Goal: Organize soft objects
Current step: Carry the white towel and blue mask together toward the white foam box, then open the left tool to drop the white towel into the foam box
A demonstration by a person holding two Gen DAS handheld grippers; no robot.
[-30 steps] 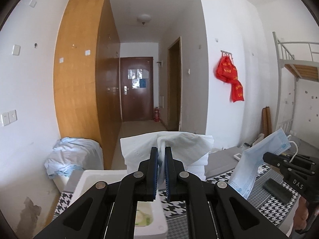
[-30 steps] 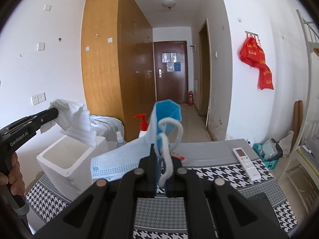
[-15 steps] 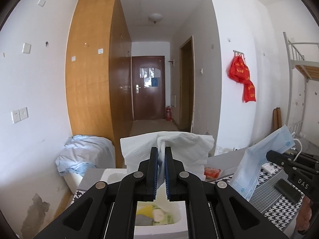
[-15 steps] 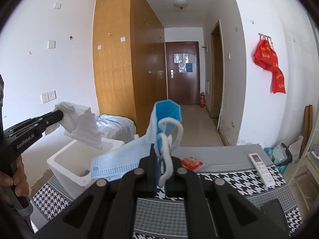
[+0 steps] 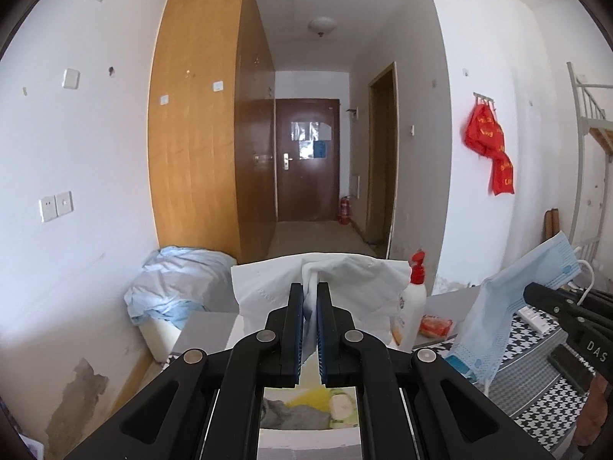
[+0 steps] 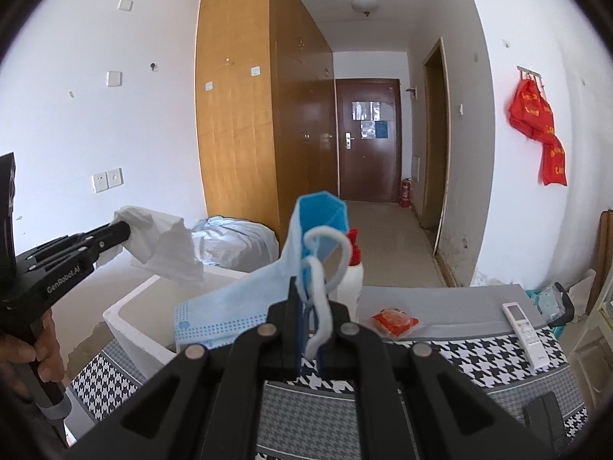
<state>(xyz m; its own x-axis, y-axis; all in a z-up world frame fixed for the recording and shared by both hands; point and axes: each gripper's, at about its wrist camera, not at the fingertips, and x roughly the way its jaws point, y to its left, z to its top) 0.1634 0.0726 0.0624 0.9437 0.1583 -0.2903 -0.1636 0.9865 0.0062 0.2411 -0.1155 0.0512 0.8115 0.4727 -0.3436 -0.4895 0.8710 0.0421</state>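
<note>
The left gripper (image 5: 310,299) pinches a limp white tissue (image 5: 352,280) above the white box (image 6: 134,318); the right gripper (image 6: 308,299) clamps a light face mask (image 6: 245,299) (floppy, best held by its edge).

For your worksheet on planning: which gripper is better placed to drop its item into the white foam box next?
Left. The left gripper holds the white tissue directly above the white foam box; the right gripper, gripping the blue face mask, hangs beside it.
</note>
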